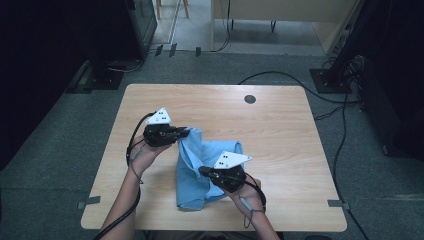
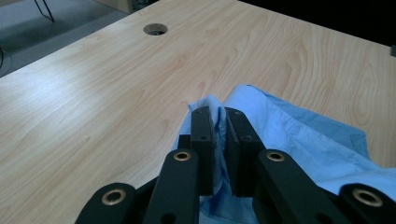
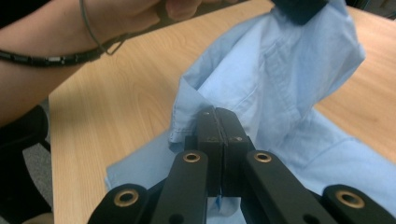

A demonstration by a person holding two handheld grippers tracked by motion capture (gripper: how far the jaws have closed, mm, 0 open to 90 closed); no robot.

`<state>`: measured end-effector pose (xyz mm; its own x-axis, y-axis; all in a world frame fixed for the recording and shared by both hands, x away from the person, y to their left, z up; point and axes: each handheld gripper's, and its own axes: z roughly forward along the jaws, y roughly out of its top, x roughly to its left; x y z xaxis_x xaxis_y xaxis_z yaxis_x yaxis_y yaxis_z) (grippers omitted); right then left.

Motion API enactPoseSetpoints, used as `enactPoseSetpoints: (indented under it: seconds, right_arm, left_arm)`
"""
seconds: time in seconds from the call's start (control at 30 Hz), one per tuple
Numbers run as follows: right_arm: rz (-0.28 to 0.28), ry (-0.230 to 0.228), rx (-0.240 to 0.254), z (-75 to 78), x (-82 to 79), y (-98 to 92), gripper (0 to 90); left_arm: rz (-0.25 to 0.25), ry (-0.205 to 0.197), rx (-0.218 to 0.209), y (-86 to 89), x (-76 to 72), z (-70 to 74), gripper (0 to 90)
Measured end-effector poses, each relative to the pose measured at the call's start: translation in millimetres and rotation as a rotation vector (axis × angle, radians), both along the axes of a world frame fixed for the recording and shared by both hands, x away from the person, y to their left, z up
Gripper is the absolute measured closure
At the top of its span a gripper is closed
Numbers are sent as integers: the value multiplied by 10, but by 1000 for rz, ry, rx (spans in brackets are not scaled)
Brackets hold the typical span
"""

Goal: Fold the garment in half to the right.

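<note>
— Pinching hard: the left gripper [image 2: 217,116] has its black jaws clamped on a bunched fold of the light blue shirt [image 1: 200,165]; the right gripper [image 3: 217,116] is closed tight on a hemmed edge.

— Texture?

— Soft, thin woven cloth, creased, draped between both grips and heaped on the smooth pale wooden table [image 1: 280,120].

— Room?

— Bare wood lies far and right; a round cable hole [image 1: 250,99] sits near the far edge.
</note>
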<state>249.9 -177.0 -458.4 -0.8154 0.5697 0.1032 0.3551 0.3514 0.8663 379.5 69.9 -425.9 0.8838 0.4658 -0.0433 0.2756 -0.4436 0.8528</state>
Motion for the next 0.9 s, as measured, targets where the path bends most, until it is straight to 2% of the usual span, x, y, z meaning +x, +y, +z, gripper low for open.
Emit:
enactPoseSetpoints:
  seconds: [0.1,0.13,0.17,0.2,0.23,0.33,0.5,0.6,0.8,0.83,0.87,0.9]
  right_arm:
    - [-2,-3,1,-5,-10,-16,896]
    - [-4,1,2,-9,-19,-27,896]
    - [-8,-2,1,-27,-26,-43,896]
    - [-8,-2,1,-27,-26,-43,896]
    - [-17,10,-1,-92,1,-74,896]
    - [-19,16,1,-98,4,-76,896]
    - [-29,11,-9,-119,23,-118,895]
    - [-42,32,0,-179,52,-170,896]
    - [-48,44,-9,-272,64,-188,895]
    - [-48,44,-9,-272,64,-188,895]
    - [-51,48,-6,-285,72,-207,895]
    - [-51,48,-6,-285,72,-207,895]
  left_arm:
    - [-4,2,2,-38,3,-9,831]
    - [2,-3,24,-72,10,-23,830]
    - [8,-17,78,-161,28,-87,830]
    - [8,-17,78,-161,28,-87,830]
    - [8,-17,78,-161,28,-87,830]
    - [2,-13,68,-189,29,-109,830]
    - [6,-14,89,-262,57,-152,830]
    - [-12,17,61,-296,73,-183,830]
    - [-12,30,64,-311,94,-240,829]
    - [-20,32,43,-306,95,-259,829]
    - [-27,52,4,-291,111,-278,828]
    - [-27,52,4,-291,111,-278,827]
